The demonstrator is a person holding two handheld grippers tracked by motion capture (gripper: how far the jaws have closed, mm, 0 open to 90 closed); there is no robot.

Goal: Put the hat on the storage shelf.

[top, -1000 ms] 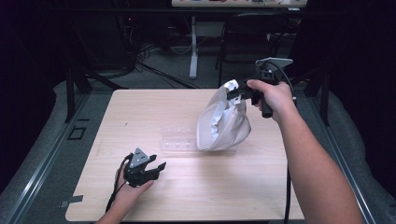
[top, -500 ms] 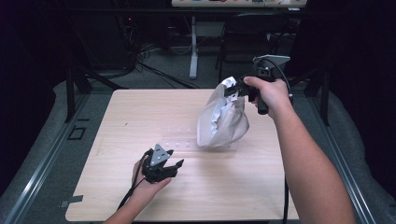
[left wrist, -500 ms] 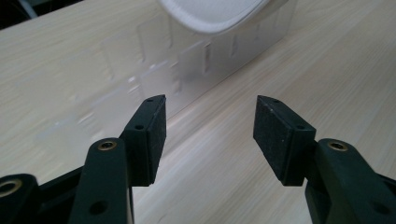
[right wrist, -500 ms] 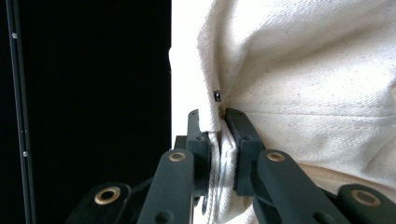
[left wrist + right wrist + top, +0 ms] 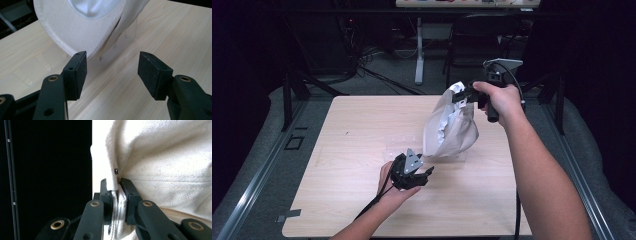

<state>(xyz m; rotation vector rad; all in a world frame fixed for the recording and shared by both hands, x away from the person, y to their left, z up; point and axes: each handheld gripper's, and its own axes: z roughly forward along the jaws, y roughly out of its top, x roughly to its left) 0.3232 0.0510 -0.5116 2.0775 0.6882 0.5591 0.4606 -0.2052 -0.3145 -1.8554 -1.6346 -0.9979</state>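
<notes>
A cream-white cloth item [image 5: 449, 132], which looks like a cap, hangs over the middle of the wooden table [image 5: 352, 125]. My right gripper [image 5: 460, 96] holds it up by its top edge, and in the right gripper view the gripper [image 5: 115, 186] is shut on a seam of the cloth [image 5: 162, 157]. My left gripper [image 5: 427, 175] sits low near the table's front, just left of and below the cloth. It is open [image 5: 112, 72], with the curved lower edge of the cloth [image 5: 82, 27] right beyond its left jaw. Nothing is between its jaws.
A clear plastic piece [image 5: 404, 147] lies on the table under the hanging cloth, and it stands out as a transparent plate [image 5: 126, 32] behind the cloth. Chairs and table legs [image 5: 419, 50] stand in the dark beyond the far edge.
My left gripper has moved right and forward across the table, from the front left up close to the cloth. The right gripper still holds the cloth, shifted only slightly.
</notes>
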